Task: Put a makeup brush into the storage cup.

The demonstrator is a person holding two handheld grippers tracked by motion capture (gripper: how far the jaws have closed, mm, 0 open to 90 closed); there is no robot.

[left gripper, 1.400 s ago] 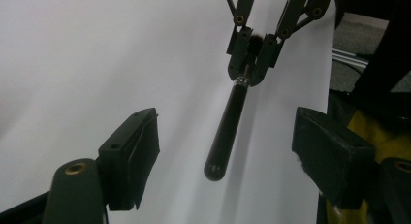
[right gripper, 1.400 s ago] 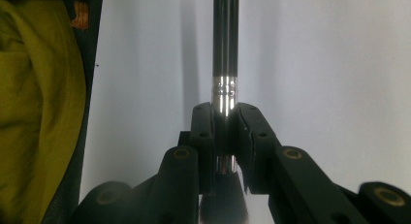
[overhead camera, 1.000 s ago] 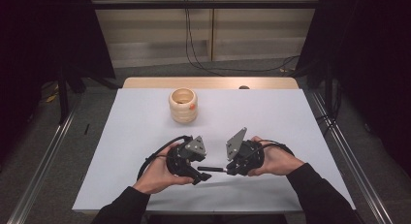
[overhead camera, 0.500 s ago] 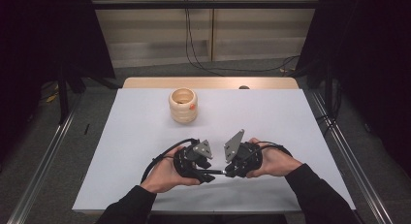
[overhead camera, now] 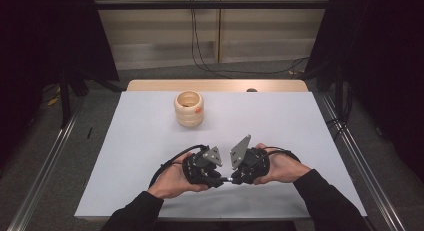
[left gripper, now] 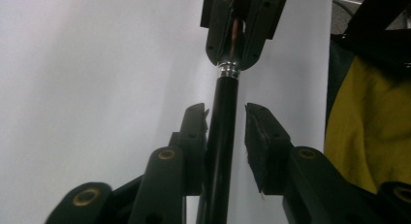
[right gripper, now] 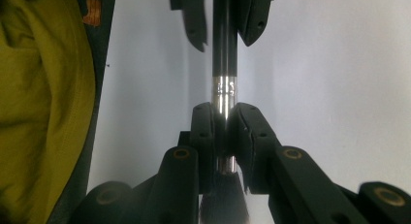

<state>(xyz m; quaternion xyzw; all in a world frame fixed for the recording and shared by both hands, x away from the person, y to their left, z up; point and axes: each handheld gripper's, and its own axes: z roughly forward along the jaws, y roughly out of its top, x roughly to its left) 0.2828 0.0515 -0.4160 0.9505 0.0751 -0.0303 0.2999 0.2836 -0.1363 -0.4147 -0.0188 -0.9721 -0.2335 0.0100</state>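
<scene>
The left gripper [overhead camera: 212, 177] jaws have just been closing around the black handle of the brush [left gripper: 224, 127], one pad touching, the other just apart; the ferrule is clamped by the right gripper [overhead camera: 235, 177], at six o'clock on the table [overhead camera: 280, 121]; a handover is judged imminent.

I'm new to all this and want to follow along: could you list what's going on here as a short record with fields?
Held item: black-handled brush with a silver ferrule, lying level between both tools
Right gripper: jaws shut on the ferrule
Left gripper: jaws have just been closing around the handle; one pad touches, a gap remains at the other
Also on table: ribbed wooden cup, upright, far side
Surface: white table
</scene>
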